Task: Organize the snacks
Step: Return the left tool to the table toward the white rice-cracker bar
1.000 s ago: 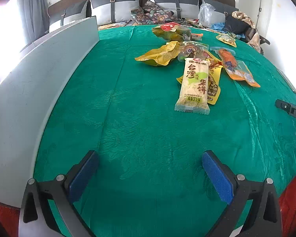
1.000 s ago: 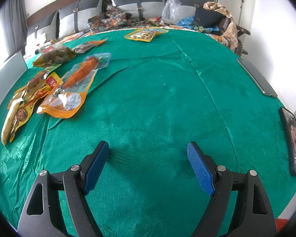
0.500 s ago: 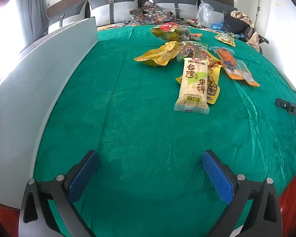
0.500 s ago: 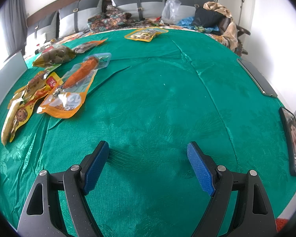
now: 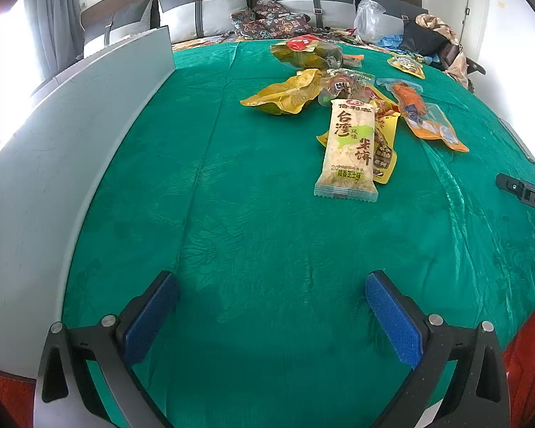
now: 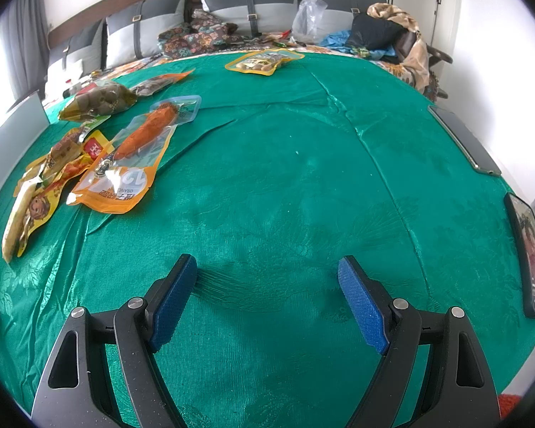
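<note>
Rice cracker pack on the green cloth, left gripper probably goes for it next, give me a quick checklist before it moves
1. Left gripper open and empty: ok.
2. Right gripper open and out of the way: ok; it is over bare green cloth.
3. Rice cracker pack in full view: ok.
4. Pack free of other snacks: not ok; it lies partly on a yellow snack bag.
5. Path from gripper to pack: ok, only cloth between them.
6. Where the pack should go: cannot tell; the grey board stands on the left, its purpose unclear.
</note>
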A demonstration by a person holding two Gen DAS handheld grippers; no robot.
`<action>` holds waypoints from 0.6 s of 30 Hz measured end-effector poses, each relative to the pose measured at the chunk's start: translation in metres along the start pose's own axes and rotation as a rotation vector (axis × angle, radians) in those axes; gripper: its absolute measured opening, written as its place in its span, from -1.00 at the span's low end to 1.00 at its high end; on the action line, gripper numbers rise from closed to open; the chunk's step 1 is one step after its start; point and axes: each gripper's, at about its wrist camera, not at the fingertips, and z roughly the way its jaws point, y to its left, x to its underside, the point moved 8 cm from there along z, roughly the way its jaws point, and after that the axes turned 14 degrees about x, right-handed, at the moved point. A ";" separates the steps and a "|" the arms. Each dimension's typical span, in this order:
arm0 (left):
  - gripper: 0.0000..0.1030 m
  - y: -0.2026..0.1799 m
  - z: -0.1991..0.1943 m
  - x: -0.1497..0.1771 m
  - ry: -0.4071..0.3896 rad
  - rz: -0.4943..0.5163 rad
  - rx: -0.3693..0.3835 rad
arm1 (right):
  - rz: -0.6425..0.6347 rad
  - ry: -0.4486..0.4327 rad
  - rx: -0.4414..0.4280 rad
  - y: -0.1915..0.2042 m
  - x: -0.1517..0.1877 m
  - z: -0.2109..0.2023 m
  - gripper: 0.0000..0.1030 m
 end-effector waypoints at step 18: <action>0.99 -0.011 -0.001 0.003 0.055 0.008 0.059 | 0.000 0.000 0.000 0.000 0.000 0.000 0.64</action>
